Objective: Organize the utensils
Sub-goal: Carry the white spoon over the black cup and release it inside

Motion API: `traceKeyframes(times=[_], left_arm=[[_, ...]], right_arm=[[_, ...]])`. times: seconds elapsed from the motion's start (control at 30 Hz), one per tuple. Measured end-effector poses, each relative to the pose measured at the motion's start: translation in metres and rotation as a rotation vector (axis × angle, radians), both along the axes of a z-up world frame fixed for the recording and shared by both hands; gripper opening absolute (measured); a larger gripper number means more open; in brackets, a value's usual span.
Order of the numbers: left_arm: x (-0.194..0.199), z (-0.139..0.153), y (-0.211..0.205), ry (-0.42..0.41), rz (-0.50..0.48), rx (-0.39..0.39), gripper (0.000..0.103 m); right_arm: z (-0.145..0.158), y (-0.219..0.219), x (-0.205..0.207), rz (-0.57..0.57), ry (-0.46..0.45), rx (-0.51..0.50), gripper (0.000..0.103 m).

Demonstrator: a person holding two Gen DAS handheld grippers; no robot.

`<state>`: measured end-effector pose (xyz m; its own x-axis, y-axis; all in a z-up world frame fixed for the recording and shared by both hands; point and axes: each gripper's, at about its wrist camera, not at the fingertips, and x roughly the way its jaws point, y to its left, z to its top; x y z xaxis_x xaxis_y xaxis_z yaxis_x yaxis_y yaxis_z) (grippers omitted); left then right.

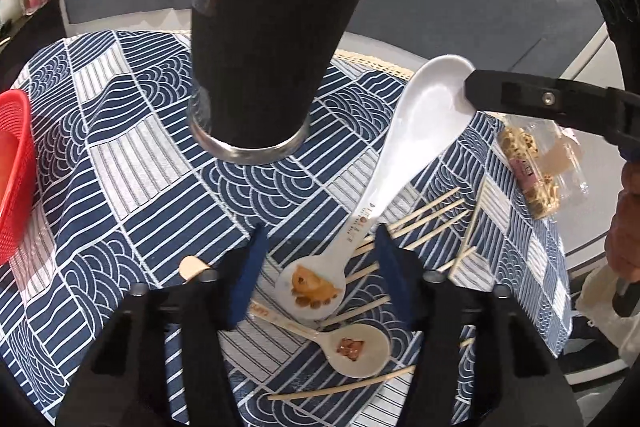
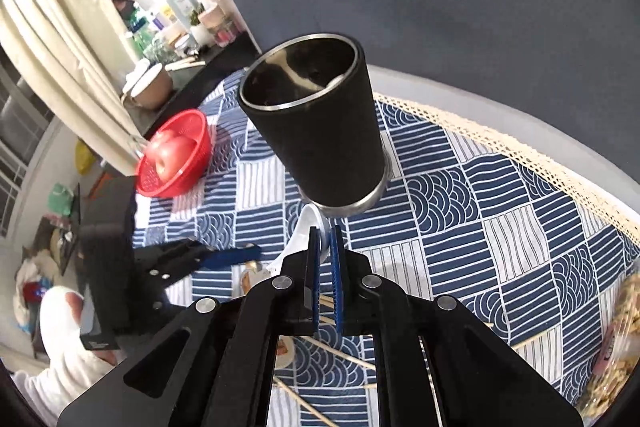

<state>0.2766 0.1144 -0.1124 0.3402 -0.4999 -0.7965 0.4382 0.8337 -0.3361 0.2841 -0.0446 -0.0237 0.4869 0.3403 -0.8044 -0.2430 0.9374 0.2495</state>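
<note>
A black cup point(image 1: 264, 43) with a steel rim stands upright on the blue patterned tablecloth point(image 1: 120, 187); it also shows in the right wrist view point(image 2: 320, 131). My right gripper point(image 2: 328, 239) is shut on the bowl of a long white spoon point(image 1: 404, 143), held tilted above the cloth just right of the cup; its finger point(image 1: 520, 95) shows at the spoon's bowl in the left wrist view. My left gripper point(image 1: 320, 267) is open and empty above two short white spoons with cartoon prints point(image 1: 316, 287) point(image 1: 356, 347) and several scattered wooden chopsticks point(image 1: 428, 215).
A red basket point(image 2: 176, 155) holding an apple sits at the cloth's left edge. A clear snack packet point(image 1: 536, 167) lies at the right edge. A shelf of bottles and a pot point(image 2: 152, 87) stand beyond the table.
</note>
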Motion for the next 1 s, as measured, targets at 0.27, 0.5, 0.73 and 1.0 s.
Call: traceKeyframes(times=[0.27, 0.5, 0.73, 1.0], left_arm=[[0.0, 0.023, -0.005, -0.007, -0.066, 0.034, 0.033], [0.005, 0.06, -0.009, -0.082, -0.104, 0.071, 0.032], [0.02, 0.111, -0.01, -0.164, -0.153, 0.091, 0.032], [0.046, 0.149, -0.007, -0.235, -0.176, 0.089, 0.032]], right_arm=[[0.025, -0.007, -0.008, -0.048, -0.037, 0.013, 0.005], [0.066, -0.008, -0.017, -0.074, -0.122, 0.004, 0.005], [0.116, -0.009, -0.018, -0.083, -0.201, 0.036, 0.006], [0.171, -0.007, -0.019, -0.101, -0.317, 0.078, 0.006]])
